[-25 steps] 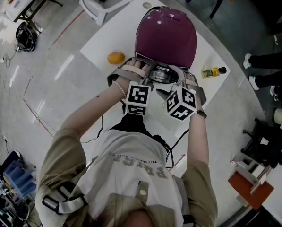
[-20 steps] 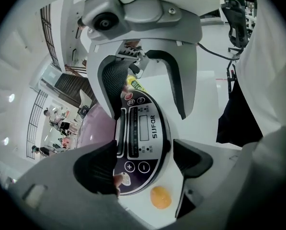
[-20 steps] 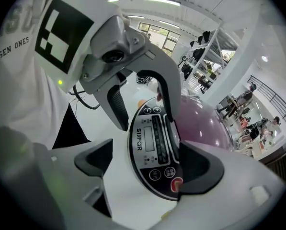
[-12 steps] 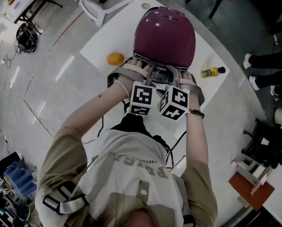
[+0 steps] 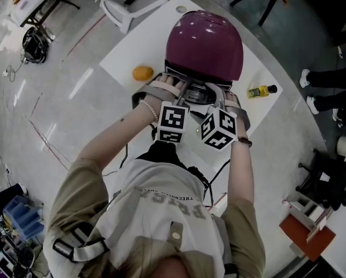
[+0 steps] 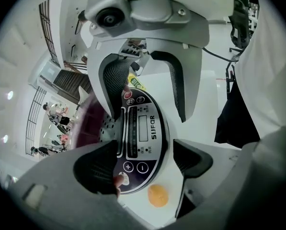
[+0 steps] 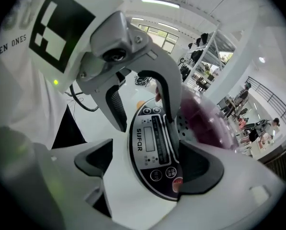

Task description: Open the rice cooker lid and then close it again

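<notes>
Basically left gripper and right gripper, jaws apart and empty, sit at glossy purple domed rice-cooker lid, centre-frame; probably opening, next lift it.

I see the rice cooker standing on the white table, toward its near edge and about midway between left and right. Its lid is a glossy maroon dome. The lid's near edge looks lifted a little, with a dark gap under it. Below that edge, a grey plate with small holes shows. In front of the lid lies the dark oval control panel with a chrome rim, a small grey display, and round buttons at both ends.
</notes>
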Demonstrator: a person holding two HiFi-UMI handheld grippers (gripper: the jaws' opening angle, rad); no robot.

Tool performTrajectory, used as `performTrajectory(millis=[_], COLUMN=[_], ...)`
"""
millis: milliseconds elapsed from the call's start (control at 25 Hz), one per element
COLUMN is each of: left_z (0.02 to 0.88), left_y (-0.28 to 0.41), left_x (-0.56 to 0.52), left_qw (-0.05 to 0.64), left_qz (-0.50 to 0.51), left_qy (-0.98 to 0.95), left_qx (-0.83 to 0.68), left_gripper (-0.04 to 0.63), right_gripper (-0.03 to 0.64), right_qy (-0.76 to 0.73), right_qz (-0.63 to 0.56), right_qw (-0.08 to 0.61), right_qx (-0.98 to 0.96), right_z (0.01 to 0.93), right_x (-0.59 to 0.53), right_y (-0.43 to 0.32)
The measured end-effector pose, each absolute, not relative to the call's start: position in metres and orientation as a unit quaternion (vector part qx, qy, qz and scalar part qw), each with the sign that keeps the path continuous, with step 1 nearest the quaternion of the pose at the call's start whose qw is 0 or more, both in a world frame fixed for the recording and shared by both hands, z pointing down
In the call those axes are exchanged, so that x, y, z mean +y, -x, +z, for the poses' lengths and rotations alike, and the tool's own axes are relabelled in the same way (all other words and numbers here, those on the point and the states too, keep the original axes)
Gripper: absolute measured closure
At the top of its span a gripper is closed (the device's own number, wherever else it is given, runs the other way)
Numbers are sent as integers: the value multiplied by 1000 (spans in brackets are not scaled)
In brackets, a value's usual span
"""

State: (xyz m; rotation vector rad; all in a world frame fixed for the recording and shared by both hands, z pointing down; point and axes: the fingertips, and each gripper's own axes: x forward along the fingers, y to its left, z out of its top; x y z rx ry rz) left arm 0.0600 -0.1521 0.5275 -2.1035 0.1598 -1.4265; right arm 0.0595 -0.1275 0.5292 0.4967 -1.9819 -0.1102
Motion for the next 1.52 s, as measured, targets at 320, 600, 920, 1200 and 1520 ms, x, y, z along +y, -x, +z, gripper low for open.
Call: performTrajectory(millis=[320,600,920,1200,1520], left_z=[527,526,526,524,523], left_y=[-59,-58,-60,-60,-62], left_x=[-152,-155,-156,-158,-160], left_qw=[282,283,271,274,257], left_qz=[-533,-533,-525,-529,-526], left_qy=[795,794,803,799,806], left_qx=[65,68,70,77,90], left_gripper=[216,216,216,216,216], right_gripper=[212,210,210,210,210], right_qy=[-218,-222,-225,-231,-235], right_qz=[-24,-21,-15,-30,-76], right_qw=[486,479,471,470,469], right_qx=[-846,-849,-853,-852,-848], right_z=[524,522,522,522,526], right_x=[-129,-132,-133,-136,-138], right_y=[-56,-54,-55,-55,-58])
